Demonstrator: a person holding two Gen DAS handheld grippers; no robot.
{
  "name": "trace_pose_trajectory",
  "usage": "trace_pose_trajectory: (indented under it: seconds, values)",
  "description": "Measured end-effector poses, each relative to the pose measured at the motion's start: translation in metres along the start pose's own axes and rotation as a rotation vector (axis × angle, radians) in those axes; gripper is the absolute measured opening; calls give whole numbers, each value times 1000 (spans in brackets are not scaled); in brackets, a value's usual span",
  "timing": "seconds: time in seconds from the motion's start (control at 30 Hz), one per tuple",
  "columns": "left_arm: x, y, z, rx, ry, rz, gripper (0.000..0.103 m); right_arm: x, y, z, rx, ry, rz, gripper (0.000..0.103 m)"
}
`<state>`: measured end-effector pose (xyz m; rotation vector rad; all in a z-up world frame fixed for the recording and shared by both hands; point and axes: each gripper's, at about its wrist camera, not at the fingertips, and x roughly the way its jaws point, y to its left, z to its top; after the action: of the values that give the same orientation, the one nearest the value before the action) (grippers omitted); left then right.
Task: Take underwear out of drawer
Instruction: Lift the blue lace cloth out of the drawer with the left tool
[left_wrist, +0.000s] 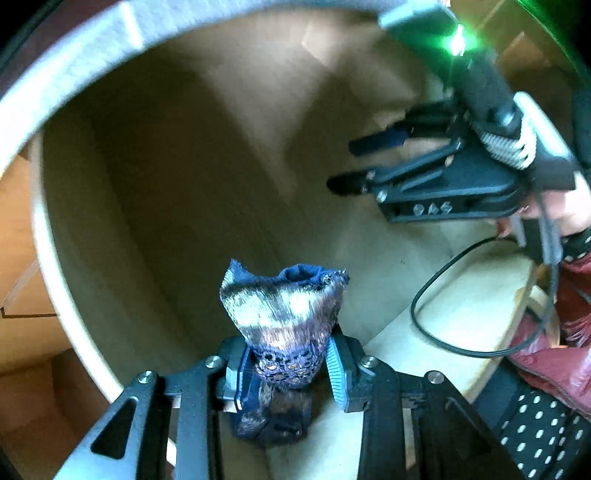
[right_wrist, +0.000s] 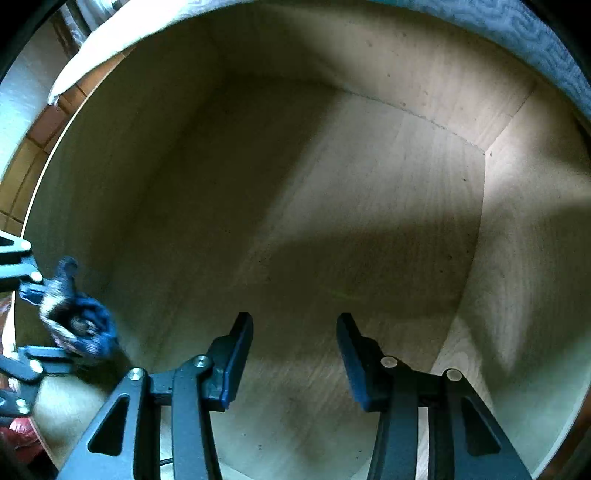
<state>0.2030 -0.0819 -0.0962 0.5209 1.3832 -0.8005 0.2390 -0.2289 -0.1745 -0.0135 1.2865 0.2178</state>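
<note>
A dark blue lace underwear (left_wrist: 284, 314) with a pale shiny band is bunched up between the blue pads of my left gripper (left_wrist: 284, 369), which is shut on it above the wooden drawer (left_wrist: 51, 266). In the right wrist view the same underwear (right_wrist: 77, 325) hangs in the left gripper (right_wrist: 40, 323) at the left edge, clear of the drawer floor. My right gripper (right_wrist: 295, 332) stands open over the bare drawer bottom (right_wrist: 351, 203) with nothing between its fingers. From the left wrist view the right gripper (left_wrist: 343, 166) is at the upper right.
A black cable (left_wrist: 436, 295) loops from the right gripper over the drawer's front edge. A red sleeve (left_wrist: 546, 354) and dotted dark fabric (left_wrist: 535, 424) are at the lower right. Grey cloth (left_wrist: 74, 62) overhangs the drawer's far side. Tiled floor (right_wrist: 14, 177) shows at the left.
</note>
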Motion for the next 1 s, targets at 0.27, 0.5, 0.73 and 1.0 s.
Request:
trace_pose_trajectory:
  seconds: [0.27,0.5,0.73,1.0]
  values:
    - [-48,2,8,-5,-91,11,33,-4,-8,-7,0,-14,17,48]
    - [-73,1,8,-9,-131,32,33,-17,-6,-6,1,-27,30,48]
    - [-81,0,3,-30,-144,32,33,-17,-6,-9,1,-31,36,48]
    - [-115,6,-3,-50,-177,42,33,-15,-4,-8,1,-20,22,48]
